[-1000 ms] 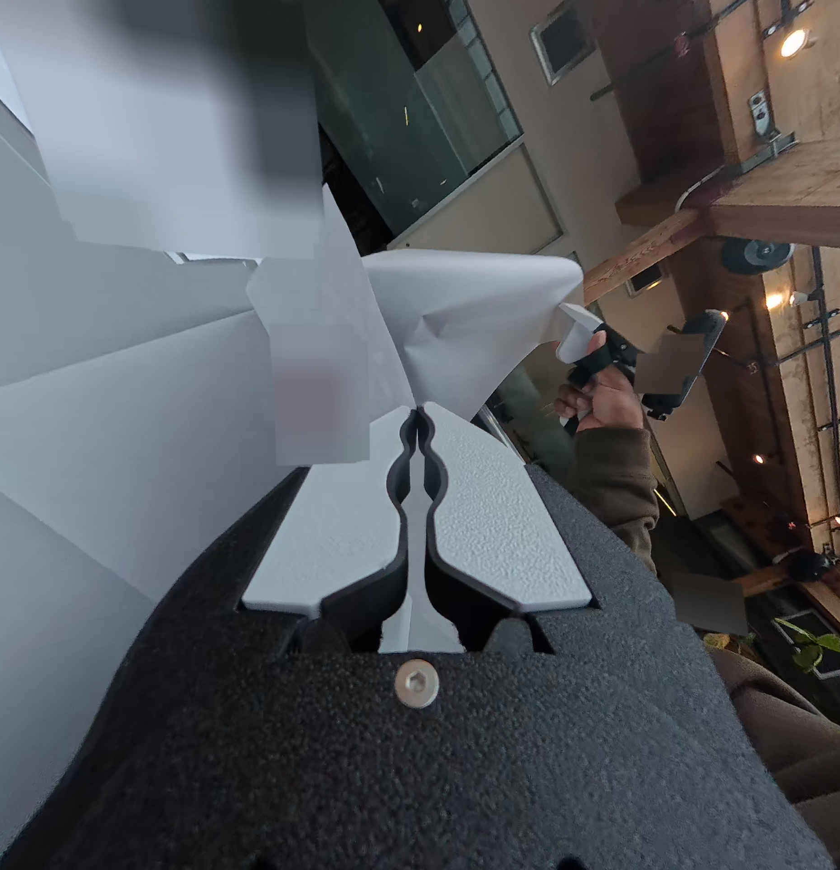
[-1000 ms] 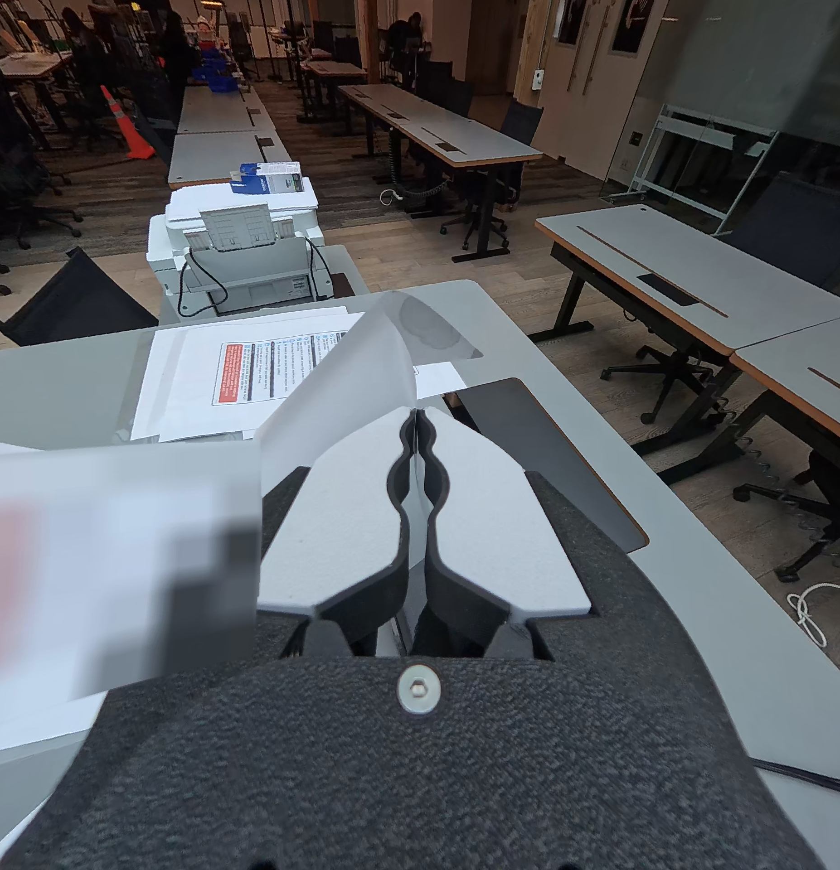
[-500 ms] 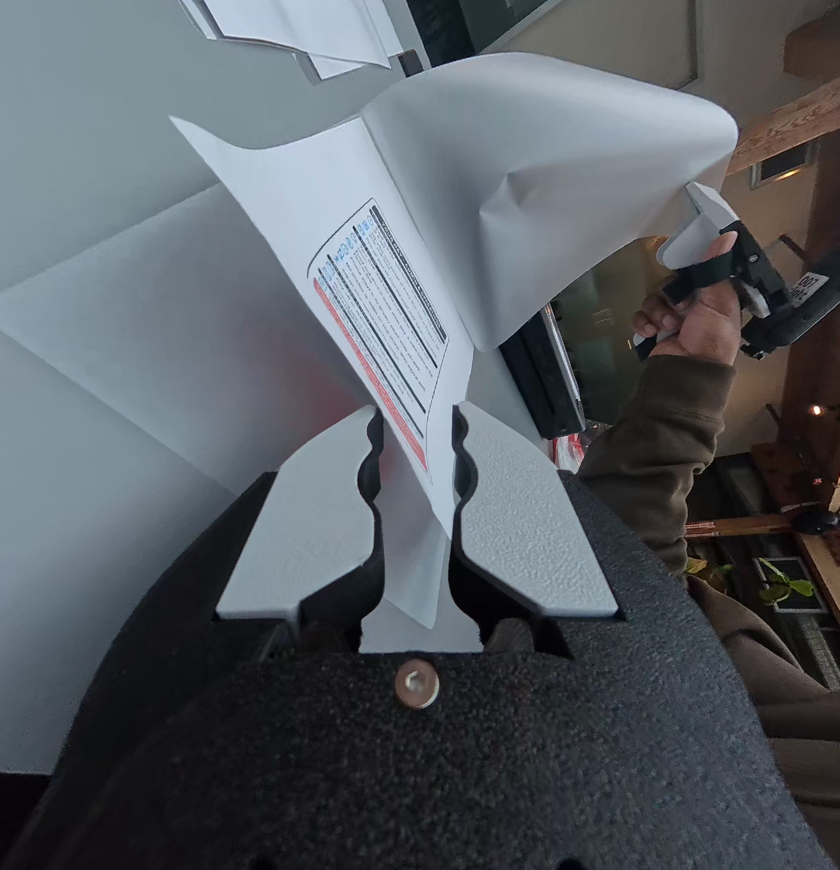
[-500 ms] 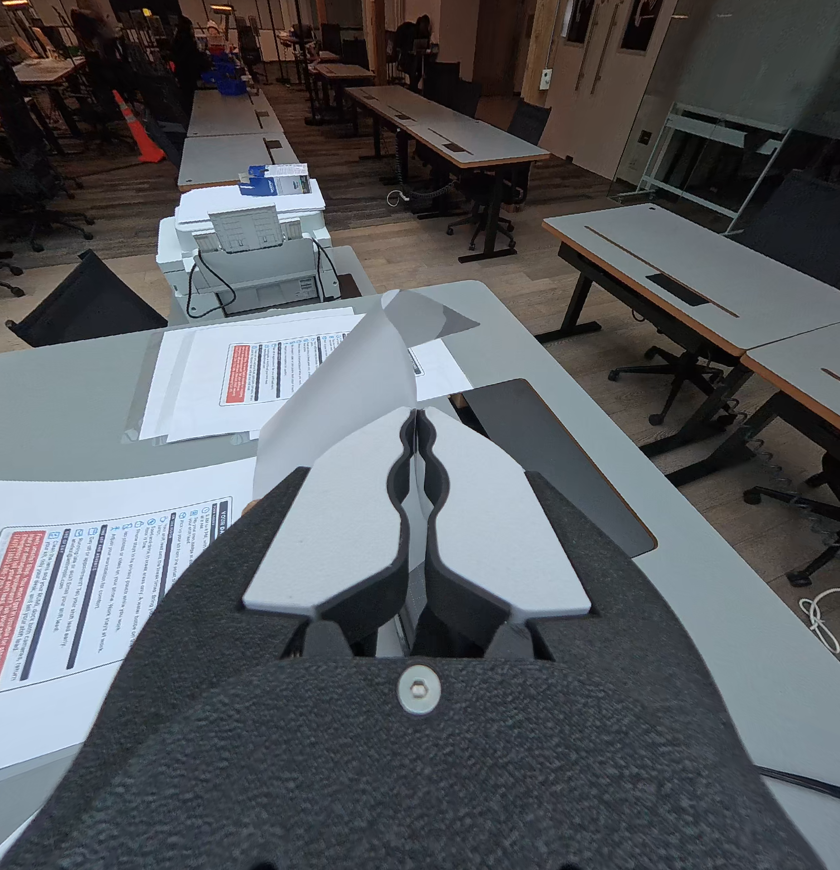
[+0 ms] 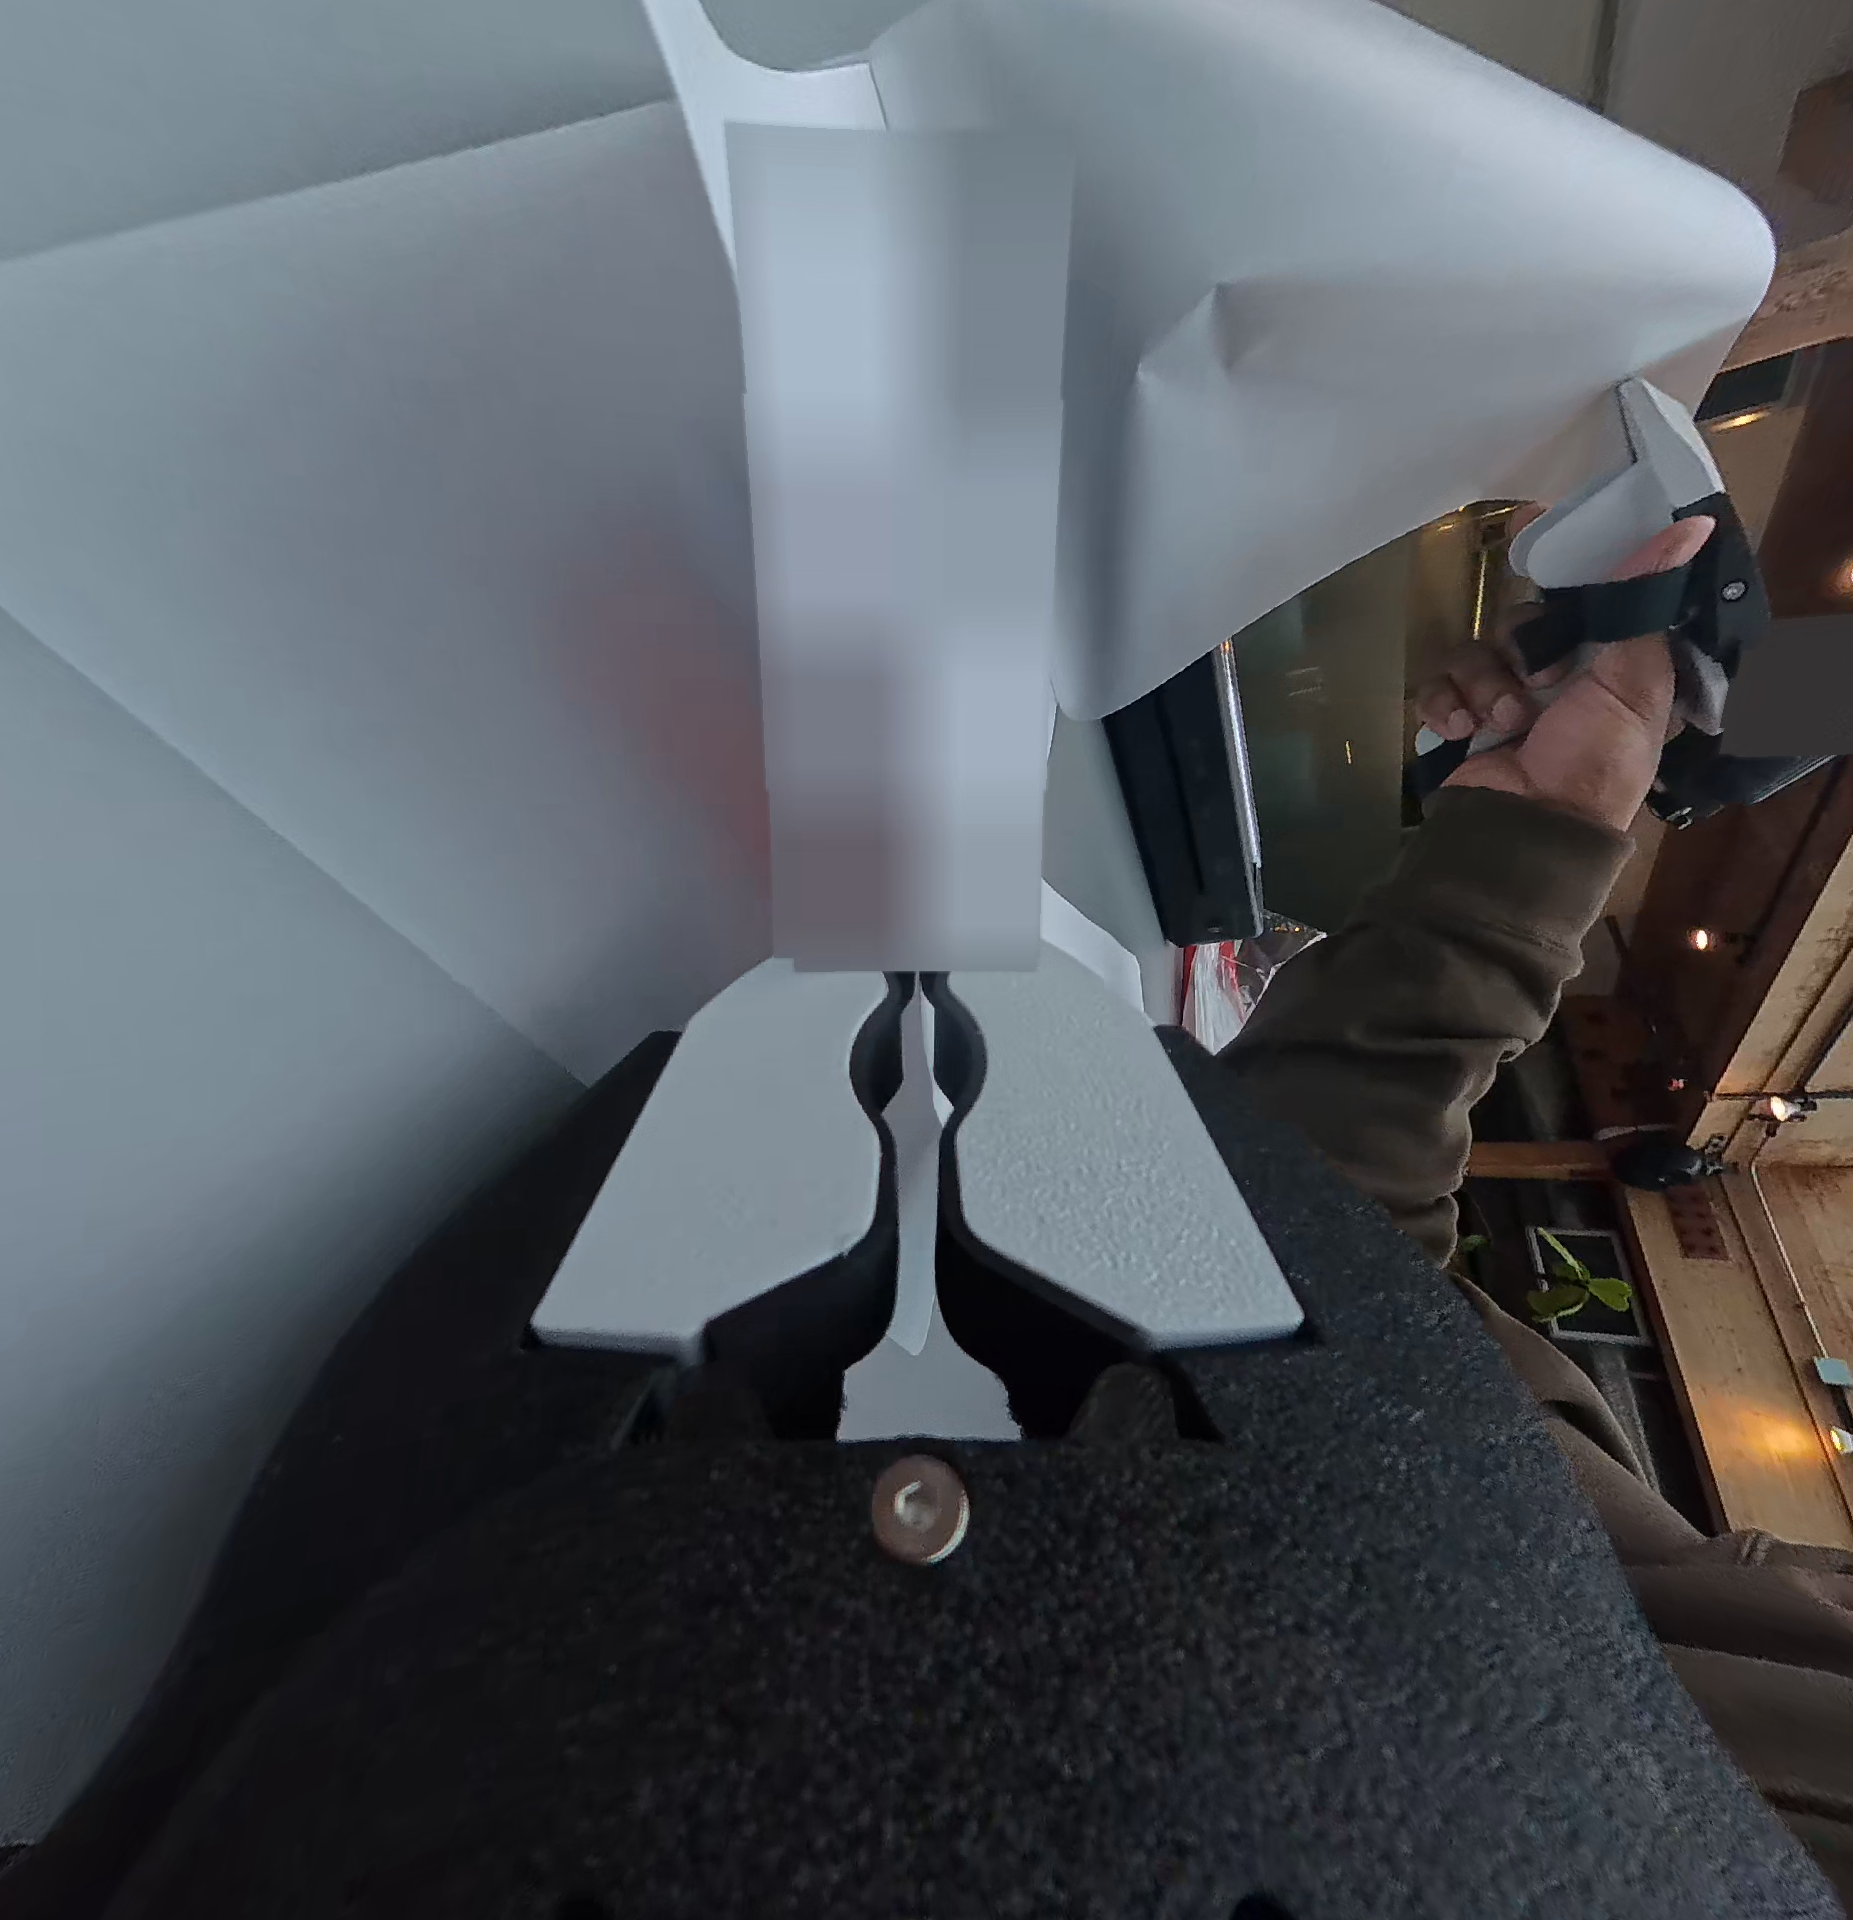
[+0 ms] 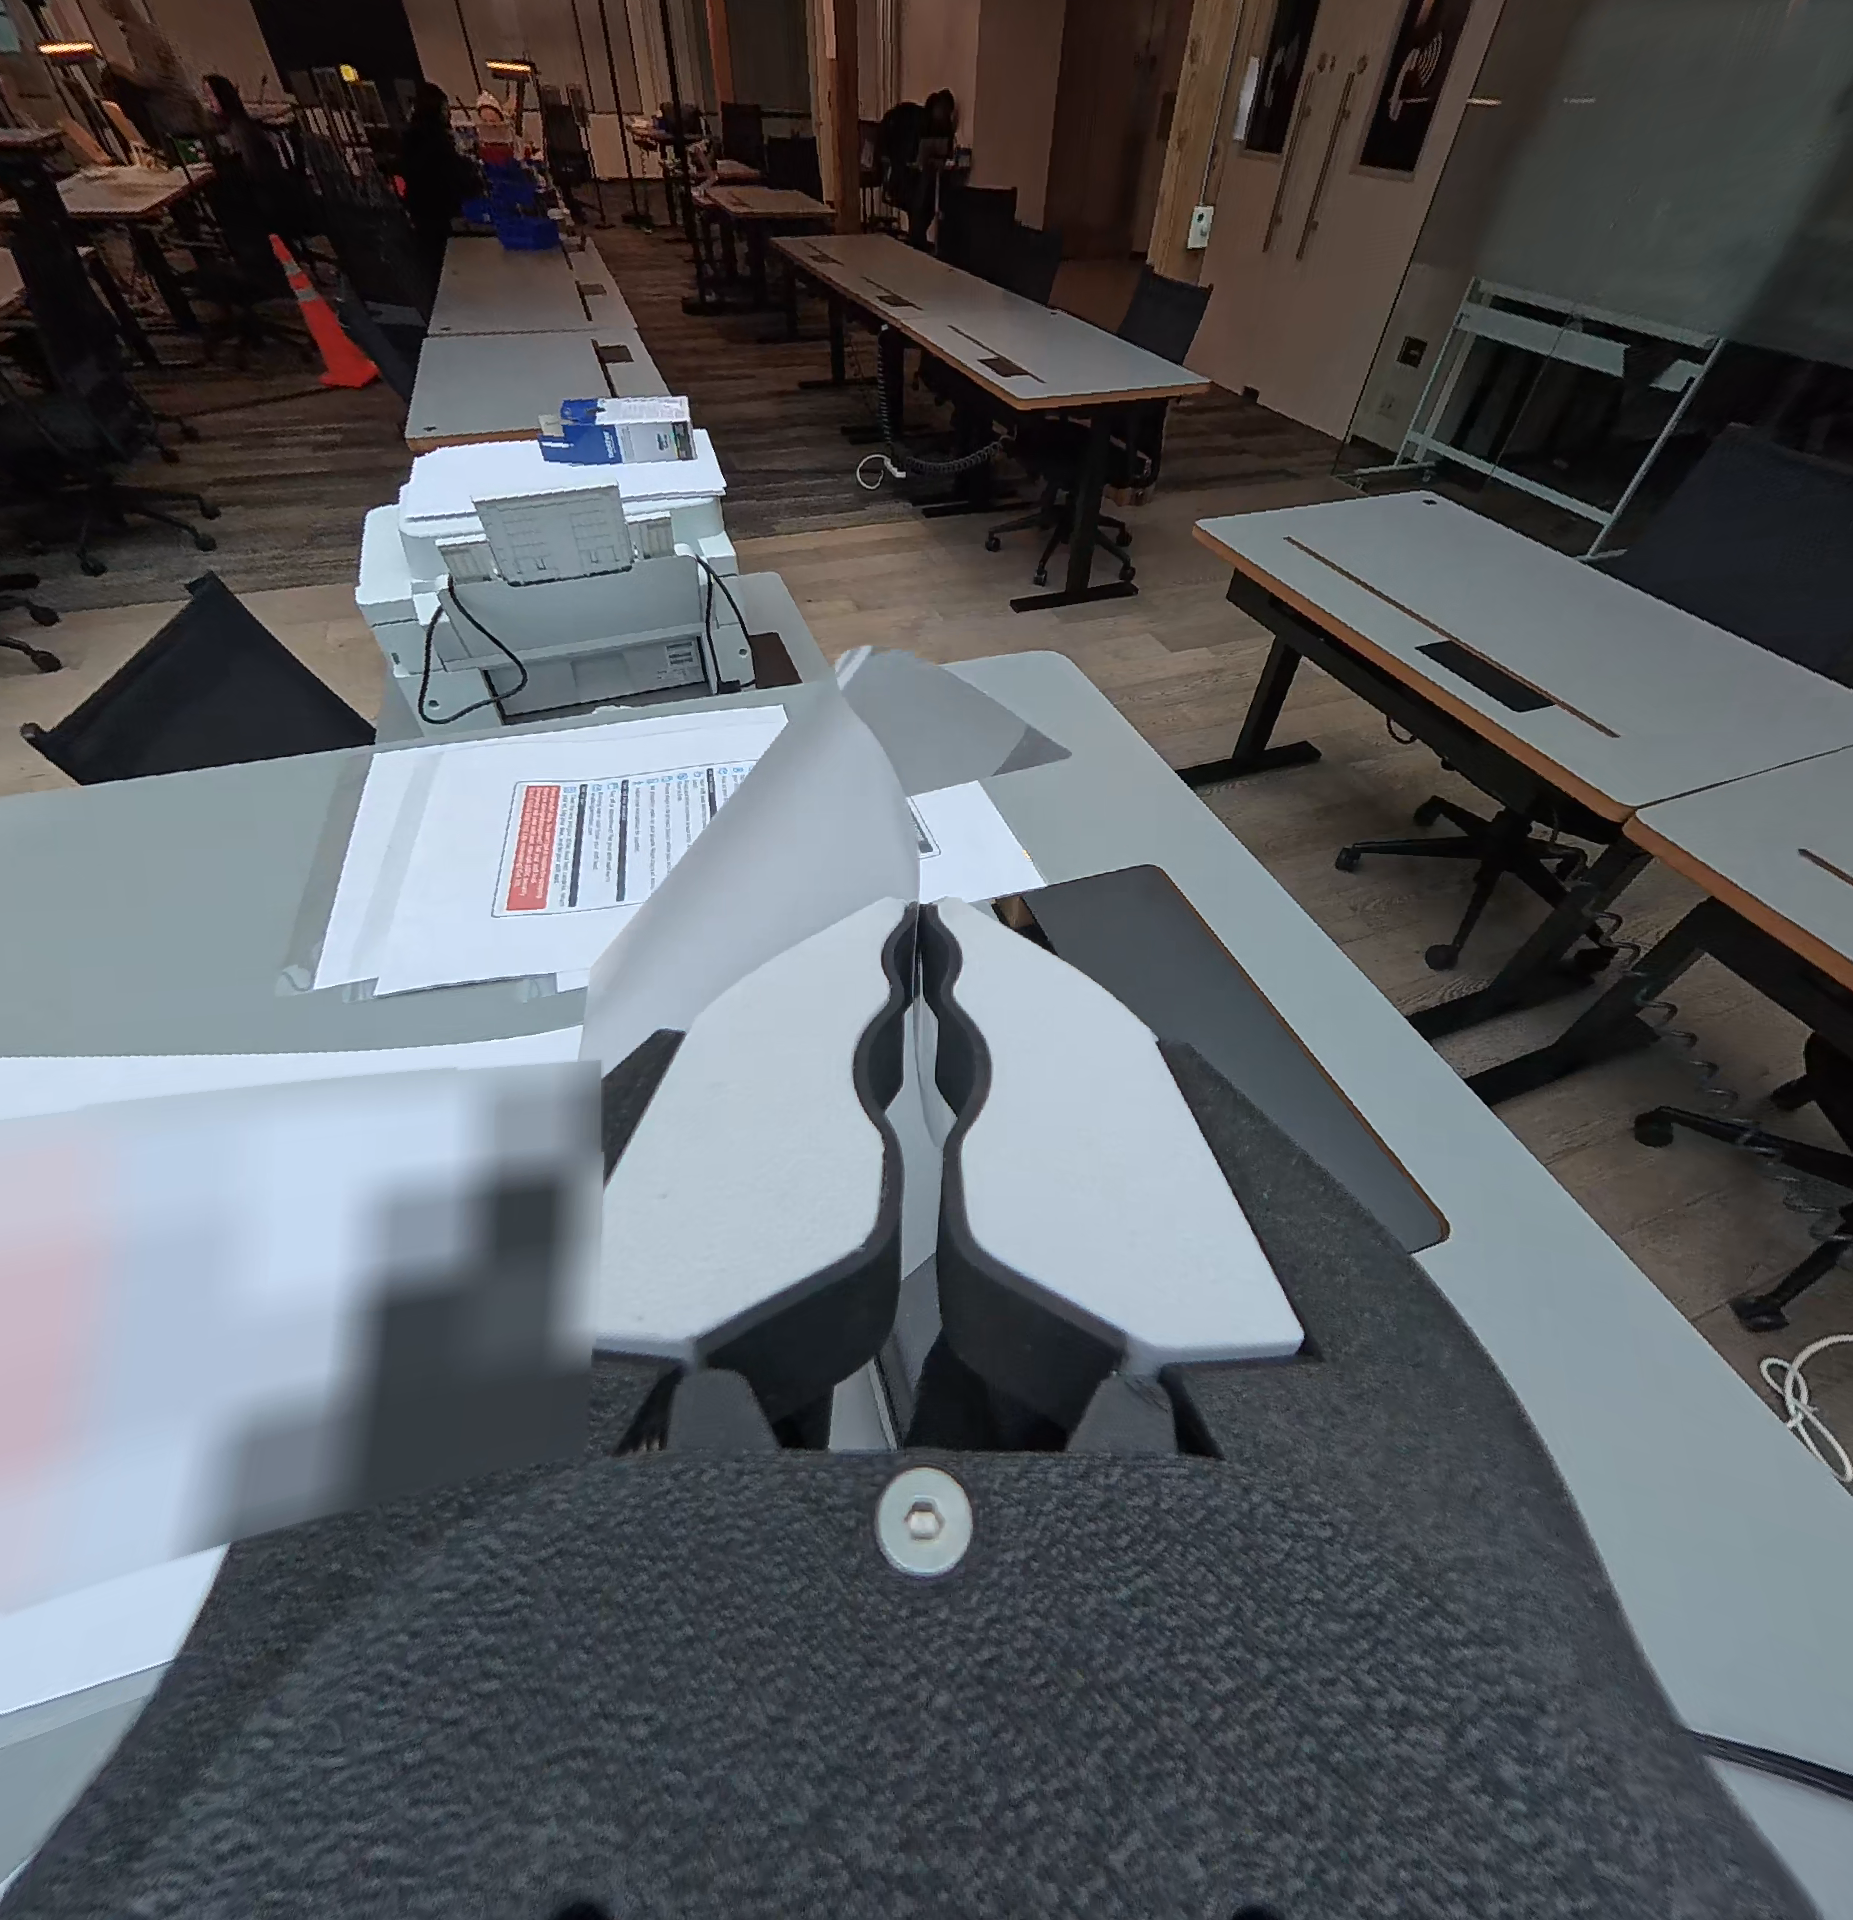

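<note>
The left gripper [image 5: 920,1013], with two pale grey fingers on a rough black body, is pressed together on a thin white sheet of paper [image 5: 1317,343]. A sliver of the paper shows in the narrow gap between the fingers, so it is pinching the sheet by its edge. The sheet rises toward 12 o'clock and bends over toward 2 o'clock

At 2 o'clock in the left wrist view, the right gripper [image 5: 1628,457] nips the far corner of the same sheet, with a hand [image 5: 1545,707] in a brown sleeve behind it

In the right wrist view, the right gripper [image 6: 917,920] is also pressed together, and the white sheet [image 6: 776,862] curls up from between its fingertips toward 11 o'clock. So both grippers hold one sheet, lifted up in the air and bent between them

Below lies the flat grey table top [image 6: 143,883]. At 11 o'clock on it sits a pile of white printed pages with a red block [image 6: 548,852], lying flat. More white paper [image 6: 226,1070] lies at 9 o'clock, close to the gripper. Behind the pile, at 12 o'clock, stands a white printer [image 6: 558,613] with a small blue and white box [image 6: 621,431] on top

The sheet is picked up and not set down anywhere. Where it should go I cannot tell
</note>
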Tool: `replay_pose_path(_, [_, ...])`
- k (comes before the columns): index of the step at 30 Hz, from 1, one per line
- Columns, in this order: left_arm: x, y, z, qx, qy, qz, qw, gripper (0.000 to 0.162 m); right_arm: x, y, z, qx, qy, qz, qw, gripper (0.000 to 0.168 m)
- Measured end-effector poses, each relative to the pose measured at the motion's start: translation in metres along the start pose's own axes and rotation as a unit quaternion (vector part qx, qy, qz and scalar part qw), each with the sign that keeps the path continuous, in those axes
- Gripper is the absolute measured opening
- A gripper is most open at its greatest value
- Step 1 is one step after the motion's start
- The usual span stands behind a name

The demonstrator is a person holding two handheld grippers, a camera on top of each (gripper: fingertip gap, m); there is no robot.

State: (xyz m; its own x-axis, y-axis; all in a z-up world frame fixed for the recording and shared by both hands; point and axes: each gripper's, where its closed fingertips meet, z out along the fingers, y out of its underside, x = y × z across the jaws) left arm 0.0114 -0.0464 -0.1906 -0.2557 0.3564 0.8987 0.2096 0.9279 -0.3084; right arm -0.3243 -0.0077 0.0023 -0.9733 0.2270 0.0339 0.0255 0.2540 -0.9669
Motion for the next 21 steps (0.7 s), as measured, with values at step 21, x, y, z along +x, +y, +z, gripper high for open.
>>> replay_pose_path(21, [0.041,0.003,-0.004,0.001,0.090,0.009,0.996,0.000,0.011,-0.018,-0.011,0.057,0.039,0.003,0.998,0.000])
